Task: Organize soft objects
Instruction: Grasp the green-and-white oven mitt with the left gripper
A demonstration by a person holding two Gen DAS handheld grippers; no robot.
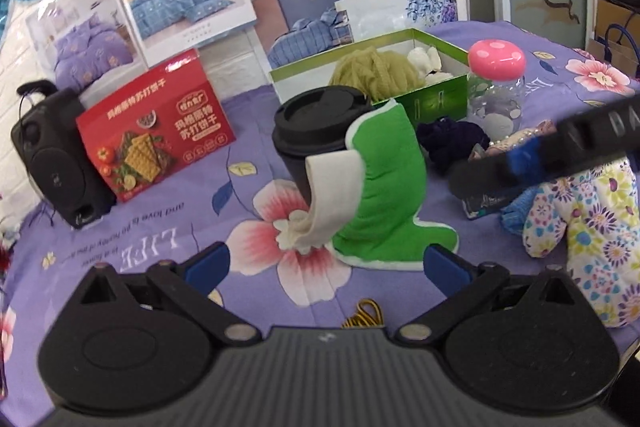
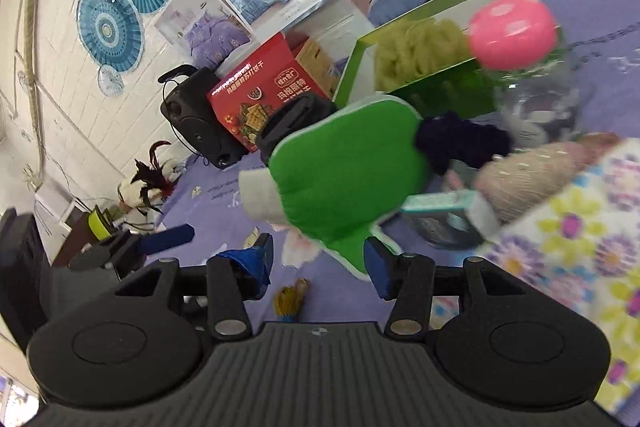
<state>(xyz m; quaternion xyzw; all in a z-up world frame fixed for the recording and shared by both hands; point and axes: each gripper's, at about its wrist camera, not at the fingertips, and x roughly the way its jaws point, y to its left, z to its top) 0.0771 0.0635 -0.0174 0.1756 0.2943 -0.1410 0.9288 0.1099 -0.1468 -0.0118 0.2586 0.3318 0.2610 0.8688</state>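
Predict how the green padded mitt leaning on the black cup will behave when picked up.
The green mitt looks quilted and soft, so it will probably flop and fold. Probably light for its size. It leans against the black cup, so pulling it might nudge the cup.

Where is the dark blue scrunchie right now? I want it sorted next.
In the left wrist view the dark blue scrunchie lies on the purple bedspread right of centre, in front of the green box, between the green mitt and the pink-capped jar.

Left claw (image 1: pixel 326 263), right claw (image 2: pixel 318 263): black ribbed bodies, round hubs, silver pivot pins, blue pads.
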